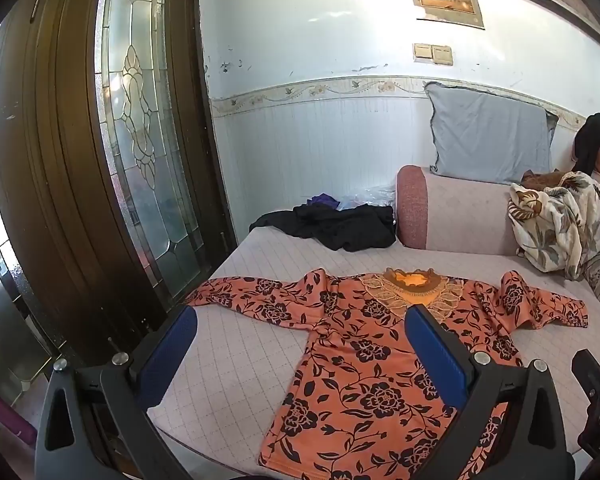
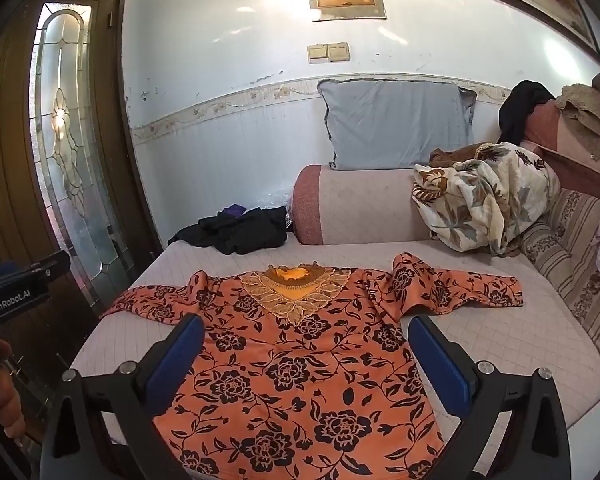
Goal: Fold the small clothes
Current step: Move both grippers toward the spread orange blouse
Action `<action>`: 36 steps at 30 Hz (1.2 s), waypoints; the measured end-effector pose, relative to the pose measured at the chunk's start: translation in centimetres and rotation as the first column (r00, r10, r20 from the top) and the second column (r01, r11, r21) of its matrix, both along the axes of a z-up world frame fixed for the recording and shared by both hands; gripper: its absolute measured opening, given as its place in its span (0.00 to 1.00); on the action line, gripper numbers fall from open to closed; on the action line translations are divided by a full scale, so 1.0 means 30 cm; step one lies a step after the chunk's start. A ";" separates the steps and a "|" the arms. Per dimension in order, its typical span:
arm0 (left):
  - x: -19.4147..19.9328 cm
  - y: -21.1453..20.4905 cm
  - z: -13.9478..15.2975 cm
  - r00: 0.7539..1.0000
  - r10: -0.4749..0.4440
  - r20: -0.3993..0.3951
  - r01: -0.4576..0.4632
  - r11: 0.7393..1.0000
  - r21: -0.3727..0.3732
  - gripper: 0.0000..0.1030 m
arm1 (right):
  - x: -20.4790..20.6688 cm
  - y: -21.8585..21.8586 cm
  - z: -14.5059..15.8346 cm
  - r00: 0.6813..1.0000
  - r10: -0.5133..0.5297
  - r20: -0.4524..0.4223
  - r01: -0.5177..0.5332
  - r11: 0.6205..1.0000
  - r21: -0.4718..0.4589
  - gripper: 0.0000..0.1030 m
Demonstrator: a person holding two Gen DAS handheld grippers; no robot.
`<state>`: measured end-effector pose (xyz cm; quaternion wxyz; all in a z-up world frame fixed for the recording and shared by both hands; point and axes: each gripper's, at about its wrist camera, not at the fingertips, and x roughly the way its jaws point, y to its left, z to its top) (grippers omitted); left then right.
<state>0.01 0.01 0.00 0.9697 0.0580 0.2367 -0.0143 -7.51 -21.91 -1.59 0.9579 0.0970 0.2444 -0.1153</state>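
An orange top with a black flower print (image 1: pixel 364 364) lies flat and face up on the quilted sofa seat (image 1: pixel 236 352), sleeves spread to both sides, lace neckline at the far end. It also shows in the right wrist view (image 2: pixel 300 368). My left gripper (image 1: pixel 300 320) is open and empty, held above the top's left side near the hem. My right gripper (image 2: pixel 306 328) is open and empty, above the top's lower body. The right gripper's body shows at the left wrist view's right edge (image 1: pixel 596 400).
A black garment (image 1: pixel 332 224) lies heaped at the seat's far end by the wooden glass door (image 1: pixel 140 152). A sofa armrest (image 1: pixel 452 216) carries a grey pillow (image 1: pixel 488 136) and a floral blanket (image 1: pixel 560 228). The striped backrest (image 2: pixel 572 256) is on the right.
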 end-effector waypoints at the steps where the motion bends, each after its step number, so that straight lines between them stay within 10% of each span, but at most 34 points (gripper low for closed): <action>1: -0.001 -0.001 0.001 1.000 0.000 0.001 0.000 1.000 0.001 1.00 | 0.000 0.000 0.000 1.000 -0.001 0.001 0.001 1.000 0.000 1.00; 36: 0.375 -0.162 -0.147 0.998 -0.018 -0.059 0.021 0.998 0.058 1.00 | 0.378 -0.173 -0.171 0.994 -0.055 -0.090 0.061 0.996 0.066 1.00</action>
